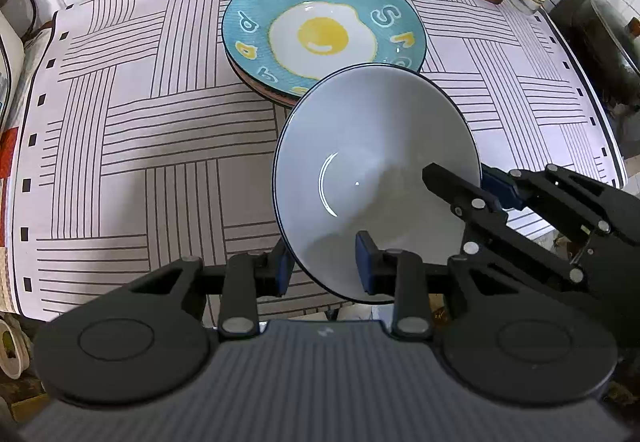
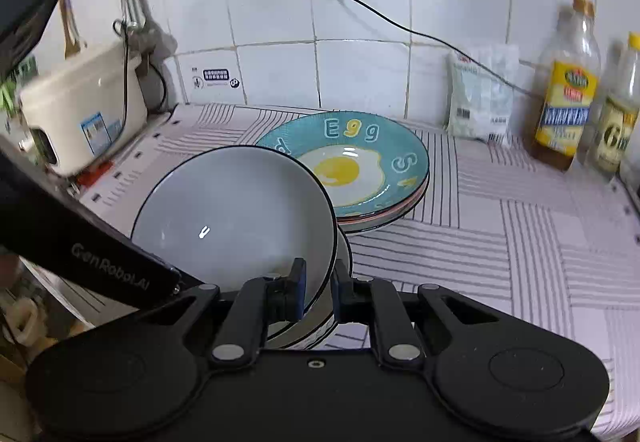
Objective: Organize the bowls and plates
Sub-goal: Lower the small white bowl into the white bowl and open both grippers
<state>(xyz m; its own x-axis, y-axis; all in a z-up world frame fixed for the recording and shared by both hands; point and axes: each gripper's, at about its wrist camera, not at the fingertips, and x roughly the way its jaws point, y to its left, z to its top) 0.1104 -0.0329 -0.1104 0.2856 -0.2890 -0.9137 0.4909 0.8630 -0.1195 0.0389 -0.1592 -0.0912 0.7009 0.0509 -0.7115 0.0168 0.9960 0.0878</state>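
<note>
A grey-white bowl with a dark rim hangs tilted over the table's near edge. My right gripper is shut on its rim, one pad inside and one outside. The left wrist view shows that gripper on the bowl's right side. My left gripper straddles the near rim with a wide gap; the inner pad stands clear of the wall, so it is open. A second bowl's rim shows just under the held bowl. Behind sits a plate stack topped by a teal fried-egg plate.
A striped mat covers the table. Two bottles and a white bag stand at the back right against the tiled wall. A white cooker sits at the left, and a black cable runs from the socket.
</note>
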